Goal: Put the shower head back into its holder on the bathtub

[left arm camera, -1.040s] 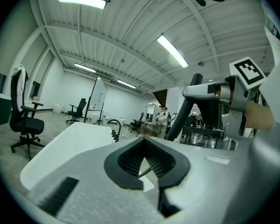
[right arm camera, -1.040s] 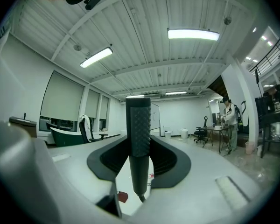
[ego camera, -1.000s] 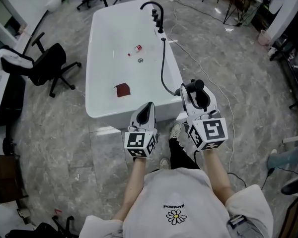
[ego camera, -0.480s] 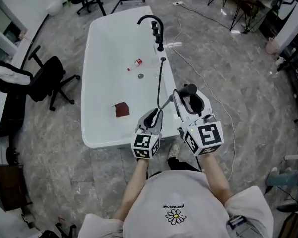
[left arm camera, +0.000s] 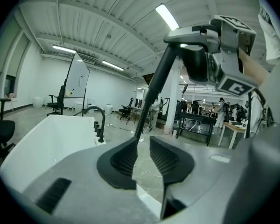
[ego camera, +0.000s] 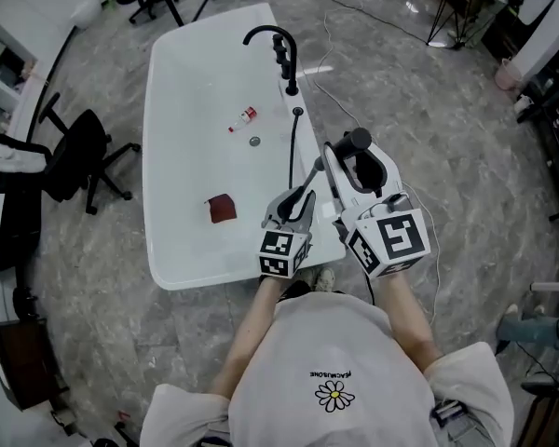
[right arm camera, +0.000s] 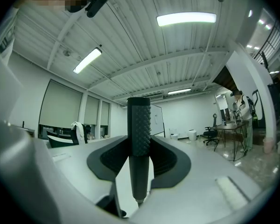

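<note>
The right hand-held gripper (right arm camera: pixel 139 143) is clamped on the shower head (right arm camera: pixel 139 115) by its knurled handle, held upright, presumably for lowering into the holder (ego camera: pixel 296 112) on the right rim of the bathtub (ego camera: pixel 168 250), farther off and slightly left. The left hand-held gripper (left arm camera: pixel 141 146) has just been opening to a moderate gap. The hose (left arm camera: pixel 151 85) passes its tips without being pinched.

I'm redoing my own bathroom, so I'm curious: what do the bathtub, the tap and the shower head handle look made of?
Bathtub: glossy white and smooth with soft glare, probably acrylic or enamel.
Tap: matte black, a thin curved tube, likely coated metal.
Shower head handle: dark, with a moulded pattern of small bumps. It could be plastic or a rubber-like grip; it is hard to tell which.
</note>
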`<state>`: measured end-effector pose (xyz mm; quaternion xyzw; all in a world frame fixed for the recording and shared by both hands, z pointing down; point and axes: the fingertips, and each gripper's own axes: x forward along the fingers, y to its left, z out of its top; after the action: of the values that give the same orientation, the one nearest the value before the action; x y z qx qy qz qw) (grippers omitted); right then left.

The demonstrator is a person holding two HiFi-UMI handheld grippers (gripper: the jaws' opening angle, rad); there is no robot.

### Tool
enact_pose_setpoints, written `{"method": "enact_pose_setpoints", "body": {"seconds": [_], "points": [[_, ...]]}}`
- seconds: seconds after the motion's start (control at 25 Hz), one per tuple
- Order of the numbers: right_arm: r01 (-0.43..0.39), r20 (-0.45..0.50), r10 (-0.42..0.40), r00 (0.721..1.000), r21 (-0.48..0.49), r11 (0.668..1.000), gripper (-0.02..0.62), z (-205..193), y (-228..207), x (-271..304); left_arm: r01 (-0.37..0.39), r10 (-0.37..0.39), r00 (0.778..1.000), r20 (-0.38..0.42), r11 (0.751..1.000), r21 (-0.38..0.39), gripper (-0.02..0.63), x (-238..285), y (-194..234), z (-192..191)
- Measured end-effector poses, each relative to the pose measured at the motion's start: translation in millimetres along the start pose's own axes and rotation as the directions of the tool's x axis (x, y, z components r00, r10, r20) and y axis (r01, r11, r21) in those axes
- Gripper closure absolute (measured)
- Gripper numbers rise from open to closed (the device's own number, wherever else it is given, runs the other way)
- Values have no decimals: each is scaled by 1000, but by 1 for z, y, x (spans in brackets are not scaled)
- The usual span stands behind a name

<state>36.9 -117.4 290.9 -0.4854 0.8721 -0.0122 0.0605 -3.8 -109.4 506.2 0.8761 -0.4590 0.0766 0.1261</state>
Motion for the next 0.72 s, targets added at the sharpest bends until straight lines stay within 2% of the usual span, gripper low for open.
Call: {"method": "enact_pose_setpoints", "body": {"seconds": [0.24,0.48,0.72], "points": [[3,36,-2,999,-21,1000,454,19,7,17,7,-7,999,-43,1000,2,525,26,28,-16],[4,21,-4,1000,-30,1000,454,20,23,37,30,-31,994,-105,999,-10,498,47,54,-41],[-15,29,15,999,-3,1000,454,25,18,52,-6,-1,979,-205,999,-33,488,79,83,-77]]}}
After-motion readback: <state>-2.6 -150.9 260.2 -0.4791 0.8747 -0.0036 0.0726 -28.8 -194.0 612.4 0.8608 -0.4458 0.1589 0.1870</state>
